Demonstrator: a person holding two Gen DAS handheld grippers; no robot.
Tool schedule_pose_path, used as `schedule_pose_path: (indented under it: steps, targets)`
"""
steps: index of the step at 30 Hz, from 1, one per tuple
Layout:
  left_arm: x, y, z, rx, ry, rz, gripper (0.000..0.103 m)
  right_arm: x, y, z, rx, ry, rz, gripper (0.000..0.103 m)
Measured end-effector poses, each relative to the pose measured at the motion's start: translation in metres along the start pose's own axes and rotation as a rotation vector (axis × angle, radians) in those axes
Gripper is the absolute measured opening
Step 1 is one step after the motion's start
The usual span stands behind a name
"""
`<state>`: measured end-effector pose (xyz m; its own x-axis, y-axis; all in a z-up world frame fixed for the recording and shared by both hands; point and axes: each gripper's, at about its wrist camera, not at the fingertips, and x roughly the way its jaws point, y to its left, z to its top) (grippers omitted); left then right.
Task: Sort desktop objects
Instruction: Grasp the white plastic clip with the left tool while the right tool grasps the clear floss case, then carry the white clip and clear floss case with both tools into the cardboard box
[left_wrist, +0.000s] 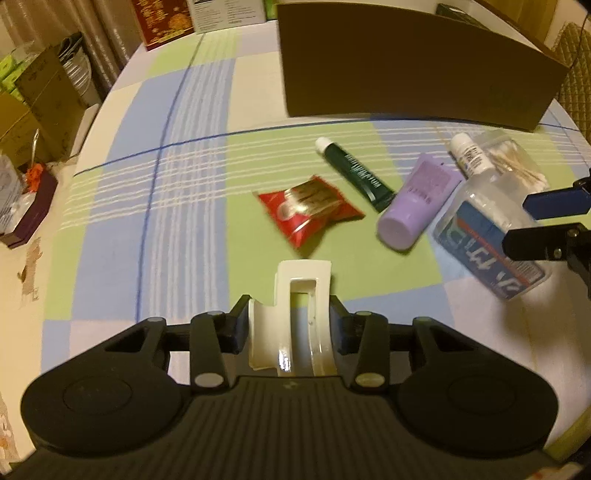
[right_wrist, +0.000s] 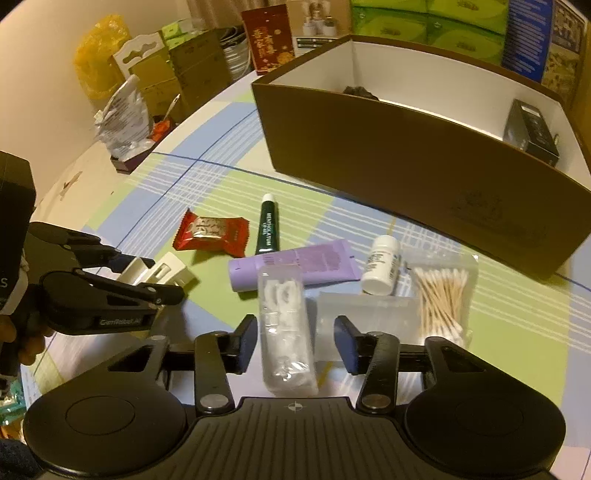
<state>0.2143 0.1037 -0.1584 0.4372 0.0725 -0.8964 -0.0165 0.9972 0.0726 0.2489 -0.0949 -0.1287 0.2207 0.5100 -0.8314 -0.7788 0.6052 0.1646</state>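
Meanwhile, the left gripper (left_wrist: 290, 325) was clamped on a cream-white plastic hair claw clip (left_wrist: 295, 314), its two pads pressed against the clip's sides just above the green, blue and white checked tablecloth (left_wrist: 184, 184). The right gripper (right_wrist: 295, 345) had a clear plastic case of white floss picks (right_wrist: 284, 328) between its fingers; the left pad lay close against the case, but a gap showed beside the right pad, so its jaws were not yet pressing on it. Beyond the case lay a lilac squeeze tube (right_wrist: 295, 264), a dark green tube with a white cap (right_wrist: 267, 229), a red foil snack packet (right_wrist: 210, 230), a small white bottle (right_wrist: 380, 269) and a clear bag of cotton swabs (right_wrist: 441, 295). Behind them stood an open brown cardboard box (right_wrist: 406, 155) with white inner walls.
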Motion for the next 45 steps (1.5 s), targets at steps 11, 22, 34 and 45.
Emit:
schedule_pose_path:
  steps: [11,22,34,45]
  targets:
    - [-0.006,0.018,-0.012,-0.039,0.025,0.015,0.038,0.024,0.022,0.001,-0.128,0.035,-0.065,0.029]
    - [-0.006,0.010,-0.006,0.004,0.024,0.025,0.037,0.013,0.019,-0.011,-0.059,0.057,-0.025,0.027]
    - [-0.035,0.002,-0.002,0.001,-0.016,-0.002,0.036,-0.022,0.001,-0.019,0.063,0.009,-0.025,0.027]
    - [-0.073,-0.005,0.024,-0.003,-0.126,-0.037,0.036,-0.053,-0.023,-0.007,0.125,-0.123,-0.016,0.027]
